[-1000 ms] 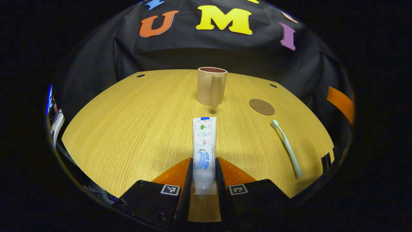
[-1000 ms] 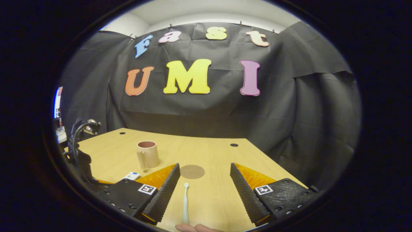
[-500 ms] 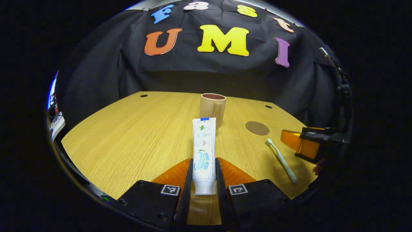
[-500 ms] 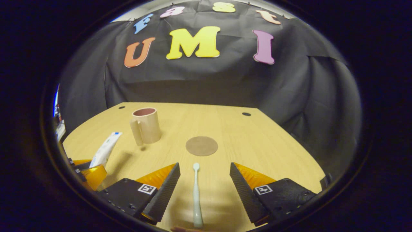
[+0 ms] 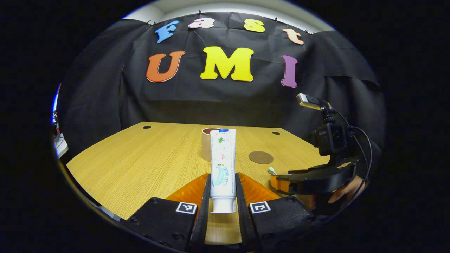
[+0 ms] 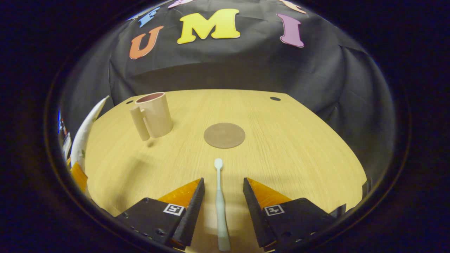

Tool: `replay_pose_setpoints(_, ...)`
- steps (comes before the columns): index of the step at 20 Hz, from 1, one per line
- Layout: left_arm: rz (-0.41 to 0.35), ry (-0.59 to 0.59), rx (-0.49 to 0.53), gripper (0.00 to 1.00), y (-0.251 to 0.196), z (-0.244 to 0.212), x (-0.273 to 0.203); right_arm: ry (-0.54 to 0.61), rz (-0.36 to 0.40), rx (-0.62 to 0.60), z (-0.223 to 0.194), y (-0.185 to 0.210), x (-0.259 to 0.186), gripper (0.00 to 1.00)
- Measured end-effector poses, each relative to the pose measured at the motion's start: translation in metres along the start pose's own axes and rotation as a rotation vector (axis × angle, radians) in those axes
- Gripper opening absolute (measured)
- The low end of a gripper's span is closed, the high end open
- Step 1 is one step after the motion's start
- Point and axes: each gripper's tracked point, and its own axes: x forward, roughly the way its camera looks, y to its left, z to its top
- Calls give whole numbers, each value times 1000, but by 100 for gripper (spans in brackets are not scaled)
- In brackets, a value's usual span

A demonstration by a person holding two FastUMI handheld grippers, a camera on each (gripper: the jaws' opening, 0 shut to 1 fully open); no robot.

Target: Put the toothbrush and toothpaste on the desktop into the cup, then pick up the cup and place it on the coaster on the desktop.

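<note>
My left gripper (image 5: 223,178) is shut on the white toothpaste tube (image 5: 223,161), held off the table with its flat end pointing forward and up. The beige cup (image 5: 205,147) stands upright behind the tube, partly hidden by it. In the right gripper view the pale toothbrush (image 6: 220,203) lies flat on the table, head pointing away. My right gripper (image 6: 221,182) is open and low, with a finger on each side of the handle and a gap on both sides. The cup (image 6: 153,114) is far left, the round brown coaster (image 6: 224,135) just beyond the brush head.
The wooden table (image 6: 299,147) has small holes near its far corners and black cloth behind it. In the left gripper view the right gripper (image 5: 309,179) and the hand (image 5: 346,189) holding it sit at the right, by the coaster (image 5: 261,157). The raised toothpaste (image 6: 84,133) shows at the left edge.
My left gripper has lifted the toothpaste off the table and tilted it upward. My right gripper has come down over the toothbrush, and its fingers have narrowed around the handle.
</note>
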Motion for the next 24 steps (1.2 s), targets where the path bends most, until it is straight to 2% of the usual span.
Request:
replay_pose_setpoints(1,-8,-3,-6,44,-2,1,0,7,12,18,2,1,0,65)
replay_pose_setpoints(3,-14,5,-11,40,-3,-1,1,13,26,22,0,2,0,53)
replay_pose_setpoints(4,-4,12,-11,40,0,-2,2,13,45,14,-1,5,2,53)
replay_pose_setpoints(5,1,15,-10,40,1,-2,1,19,62,20,-1,8,1,48)
replay_pose_setpoints(6,5,15,-10,40,1,-1,1,12,64,22,-1,8,3,24)
replay_pose_setpoints(7,5,11,-11,40,1,1,0,25,73,32,-2,8,0,24)
replay_pose_setpoints(8,4,4,-10,40,0,3,-2,16,79,29,-1,9,5,5)
replay_pose_setpoints(11,7,-11,-8,40,-1,7,-1,3,68,-17,0,7,4,2)
replay_pose_setpoints(13,9,-16,-17,40,-1,10,-1,-20,69,9,2,6,2,2)
replay_pose_setpoints(15,18,-32,-17,36,3,16,-2,-37,106,52,3,7,-2,2)
replay_pose_setpoints(16,29,-39,-15,40,7,18,-2,-58,110,62,6,3,-6,2)
replay_pose_setpoints(20,56,-52,-24,40,18,23,1,-192,142,72,27,-1,-38,2)
replay_pose_setpoints(24,65,-74,-26,40,23,33,2,-382,185,15,52,7,-84,2)
